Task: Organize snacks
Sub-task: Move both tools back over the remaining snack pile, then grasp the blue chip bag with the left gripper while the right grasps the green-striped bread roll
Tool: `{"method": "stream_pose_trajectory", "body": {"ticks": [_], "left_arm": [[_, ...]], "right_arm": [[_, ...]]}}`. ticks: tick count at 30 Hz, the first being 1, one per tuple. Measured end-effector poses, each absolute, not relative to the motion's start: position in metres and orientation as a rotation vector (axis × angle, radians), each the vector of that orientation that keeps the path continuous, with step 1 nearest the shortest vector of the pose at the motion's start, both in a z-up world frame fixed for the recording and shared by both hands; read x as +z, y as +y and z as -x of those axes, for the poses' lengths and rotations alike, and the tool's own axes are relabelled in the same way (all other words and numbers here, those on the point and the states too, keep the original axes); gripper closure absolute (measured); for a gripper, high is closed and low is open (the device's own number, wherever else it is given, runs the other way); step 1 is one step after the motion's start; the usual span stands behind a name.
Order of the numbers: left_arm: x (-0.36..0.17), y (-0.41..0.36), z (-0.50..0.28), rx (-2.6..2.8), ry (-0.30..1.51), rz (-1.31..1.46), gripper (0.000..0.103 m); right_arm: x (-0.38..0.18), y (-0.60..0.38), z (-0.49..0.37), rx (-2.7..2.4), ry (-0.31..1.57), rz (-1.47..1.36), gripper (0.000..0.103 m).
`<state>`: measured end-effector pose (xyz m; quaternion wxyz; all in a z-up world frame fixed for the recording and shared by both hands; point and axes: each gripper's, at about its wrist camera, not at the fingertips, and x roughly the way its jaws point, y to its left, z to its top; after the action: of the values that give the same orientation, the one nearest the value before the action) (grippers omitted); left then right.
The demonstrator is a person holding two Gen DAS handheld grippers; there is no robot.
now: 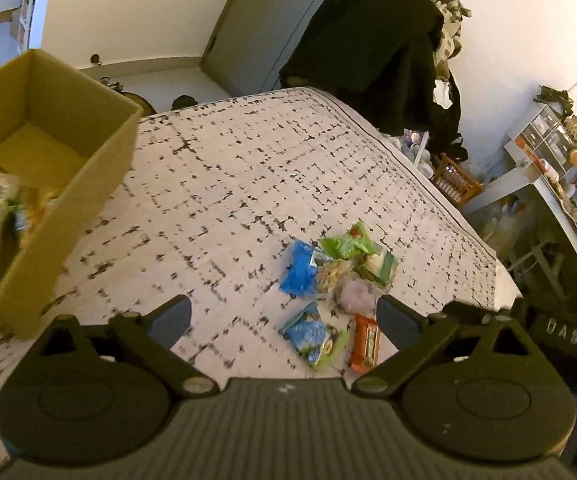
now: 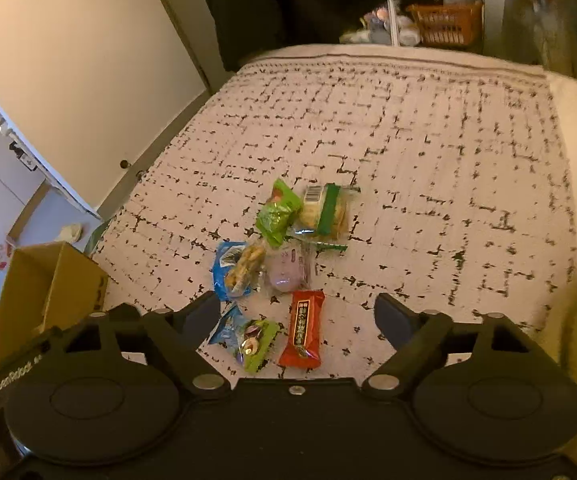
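On bed (image 2: 428, 152), white spread with black dashes: cluster of wrapped snacks (image 2: 284, 248), red bar wrapper (image 2: 302, 330) nearest. Brown cardboard box (image 1: 48, 152) left, partly filled. Left tongs (image 1: 284, 314), right tongs (image 2: 296, 314): both wide, holding nothing. Step, judged: approach for pickup. Next: lower over one packet, close, carry to box.

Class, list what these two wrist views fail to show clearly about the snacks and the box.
- Cardboard box contents, left wrist view: blurred and cut off by the left edge.
- Box interior, right wrist view: hidden by its own wall and the gripper body.
- Red packet lettering: too small to read.
- Blue packet: partly covered by a clear packet.
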<state>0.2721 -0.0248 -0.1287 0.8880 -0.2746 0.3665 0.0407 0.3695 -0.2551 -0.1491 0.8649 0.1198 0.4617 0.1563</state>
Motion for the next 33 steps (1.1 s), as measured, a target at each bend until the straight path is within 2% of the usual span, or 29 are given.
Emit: {"method": "stream_pose_trajectory", "body": {"ticks": [4,6,8,10,16,28,32,33], "left_arm": [[-0.139,-0.028,-0.295,0.082,0.765,0.566,0.008],[-0.145,-0.03,-0.305,0.075,0.773,0.567,0.012],[-0.151,-0.031,-0.317,0.073,0.785,0.578,0.019],[-0.159,-0.033,-0.33,0.076,0.797,0.588,0.031],[-0.178,-0.036,-0.363,0.104,0.839,0.578,0.056],[-0.202,-0.05,-0.405,0.127,0.916,0.521,0.056],[-0.202,-0.063,-0.408,0.142,0.933,0.429,0.057],[-0.202,-0.063,-0.407,0.151,0.932,0.428,0.061]], "right_arm": [[-0.157,-0.252,-0.386,0.333,0.951,-0.242,0.025],[-0.161,-0.25,-0.396,0.337,0.943,-0.25,0.026],[-0.164,-0.249,-0.405,0.336,0.938,-0.246,0.026],[-0.168,-0.246,-0.415,0.343,0.933,-0.237,0.026],[-0.181,-0.24,-0.444,0.35,0.926,-0.235,0.025],[-0.212,-0.216,-0.492,0.352,0.941,-0.208,0.025],[-0.219,-0.211,-0.496,0.353,0.926,-0.202,0.032],[-0.219,-0.21,-0.495,0.358,0.916,-0.191,0.034]]}}
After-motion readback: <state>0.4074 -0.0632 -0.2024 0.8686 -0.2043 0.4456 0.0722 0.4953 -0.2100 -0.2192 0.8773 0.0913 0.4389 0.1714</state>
